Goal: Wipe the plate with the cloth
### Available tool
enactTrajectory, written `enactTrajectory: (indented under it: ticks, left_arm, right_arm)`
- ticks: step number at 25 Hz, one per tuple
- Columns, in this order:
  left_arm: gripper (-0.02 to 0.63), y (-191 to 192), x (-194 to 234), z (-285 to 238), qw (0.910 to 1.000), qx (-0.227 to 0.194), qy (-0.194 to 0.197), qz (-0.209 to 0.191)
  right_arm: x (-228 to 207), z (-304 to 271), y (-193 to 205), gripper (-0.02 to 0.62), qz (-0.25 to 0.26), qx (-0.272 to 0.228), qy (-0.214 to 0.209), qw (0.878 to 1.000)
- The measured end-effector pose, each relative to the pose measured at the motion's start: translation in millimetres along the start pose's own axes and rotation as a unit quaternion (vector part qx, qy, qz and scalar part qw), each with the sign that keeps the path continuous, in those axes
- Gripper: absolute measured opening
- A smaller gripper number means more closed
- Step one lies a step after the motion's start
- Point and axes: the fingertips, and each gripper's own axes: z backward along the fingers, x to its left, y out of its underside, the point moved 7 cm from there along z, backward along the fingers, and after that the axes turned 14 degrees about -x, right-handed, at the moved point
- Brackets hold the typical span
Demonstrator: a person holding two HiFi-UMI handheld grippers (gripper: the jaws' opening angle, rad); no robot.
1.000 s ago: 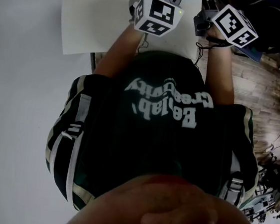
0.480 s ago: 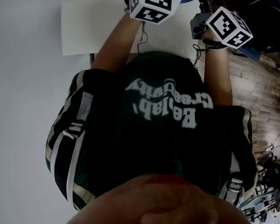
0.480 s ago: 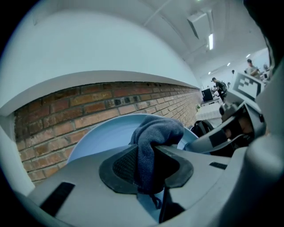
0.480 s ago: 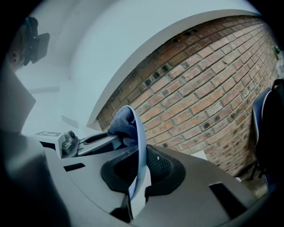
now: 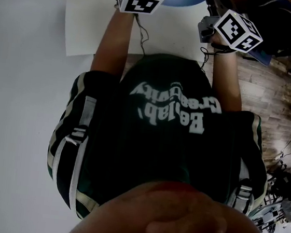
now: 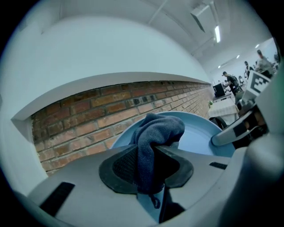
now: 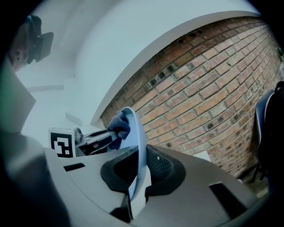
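- Left gripper (image 6: 153, 153): fingers (image 6: 126, 166) closed narrow on a fold of the cloth (image 6: 157, 128), dark blue-grey. The cloth bunches out ahead of the fingertips.
- Right gripper (image 7: 138, 166): fingers (image 7: 162, 166) clamped on the rim of the plate (image 7: 136, 137), one on each face.
- Plate, location: pale blue, held up on edge in the air by the right gripper. It is clear of the worktop (image 5: 88, 23), and only a sliver shows at the top of the head view, beyond the worktop's near edge.
- Cloth, location: the right gripper view shows the bunched end against one face of the plate, near the upper rim. In the left gripper view it lies over the plate's left part.
- Progress, judged: wiping appears to be under way, with cloth and plate brought together.
  - No dirt or wet mark shows on the visible face, so how much has been covered cannot be told.
  - Likely left to do: passes over the rest of the face, then setting both items down.
- Surface: white worktop, plain and matt. Its near edge shows in the head view, and nothing can be made out resting on the visible part.
- Room:
  - Red brick wall (image 6: 111, 115) under a white curved band.
  - Ceiling strip lights.
  - Distant figures at desks at the right of the left gripper view.
  - Wood-plank floor (image 5: 264, 85) with cables and clutter to the person's right.
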Motion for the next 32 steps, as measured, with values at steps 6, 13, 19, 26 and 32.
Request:
enactTrajectory:
  ticks: [6, 13, 19, 26, 32]
  left_arm:
    - [0.1, 23, 19, 23, 0.9992, 0.028, -0.028, 0.003]
    - [0.1, 37, -6, 45, 0.9993, 0.038, 0.004, 0.0]
    - [0.1, 43, -33, 64, 0.9976, 0.048, 0.049, 0.0]
    - [0.1, 48, -70, 72, 0.9909, 0.058, 0.121, -0.003]
    - [0.1, 41, -82, 58, 0.9895, 0.043, 0.138, -0.006]
  right_arm:
    - [-4, -1, -11, 0.012, -0.004, -0.018, 0.005, 1.0]
    - [-11, -3, -26, 0.012, -0.005, -0.044, 0.021, 0.999]
    - [-7, -4, -30, 0.012, -0.004, -0.054, 0.021, 0.998]
    - [7, -5, -25, 0.012, 0.002, -0.047, 0.015, 0.999]
    - [10, -2, -7, 0.012, 0.006, -0.019, 0.01, 1.0]
